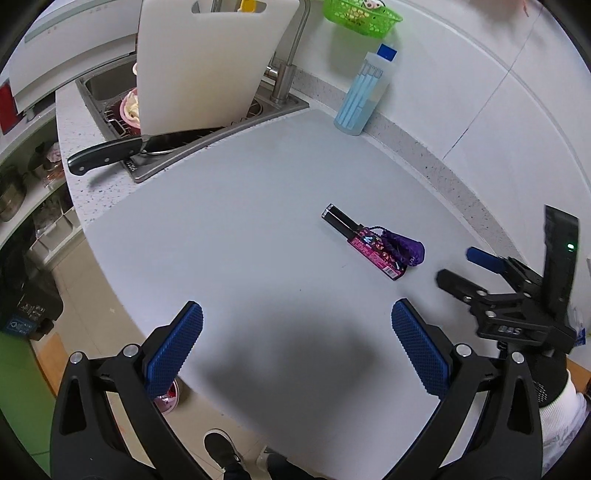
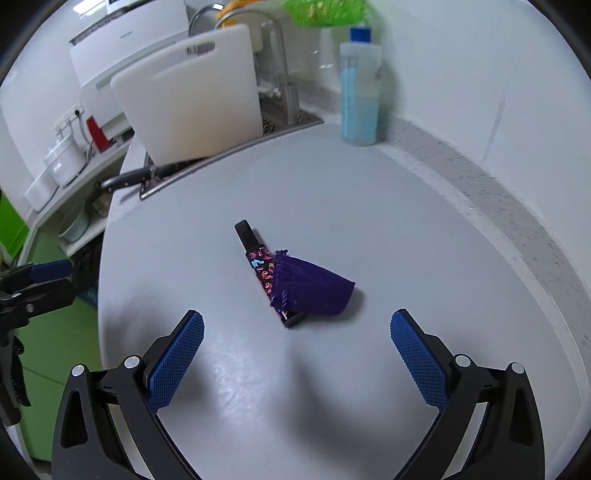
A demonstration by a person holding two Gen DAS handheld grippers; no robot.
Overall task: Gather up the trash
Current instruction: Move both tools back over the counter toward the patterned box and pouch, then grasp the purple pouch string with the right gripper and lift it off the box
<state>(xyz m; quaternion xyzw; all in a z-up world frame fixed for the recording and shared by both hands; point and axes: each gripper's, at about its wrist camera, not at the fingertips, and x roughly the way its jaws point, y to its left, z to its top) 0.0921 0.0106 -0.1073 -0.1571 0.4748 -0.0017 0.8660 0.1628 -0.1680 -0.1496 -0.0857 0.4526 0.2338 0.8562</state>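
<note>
A long black and pink patterned wrapper box [image 1: 364,242] [image 2: 258,262] lies on the grey countertop [image 1: 258,221] [image 2: 369,221]. A small purple fringed pouch [image 1: 404,249] [image 2: 312,286] lies partly over its near end. My left gripper [image 1: 295,332] is open and empty above the counter, left of and nearer than the two items. My right gripper [image 2: 297,339] is open and empty, just short of the pouch; it also shows in the left wrist view [image 1: 456,267]. The left gripper also shows at the left edge of the right wrist view [image 2: 48,277].
A sink [image 1: 177,122] with a leaning white cutting board [image 1: 207,62] [image 2: 192,96] and a black-handled knife [image 1: 107,155] [image 2: 129,179] is at the back left. A clear bottle [image 1: 364,96] [image 2: 360,88] stands by the wall. A green basket [image 1: 360,14] hangs above. The counter edge drops to the floor on the left.
</note>
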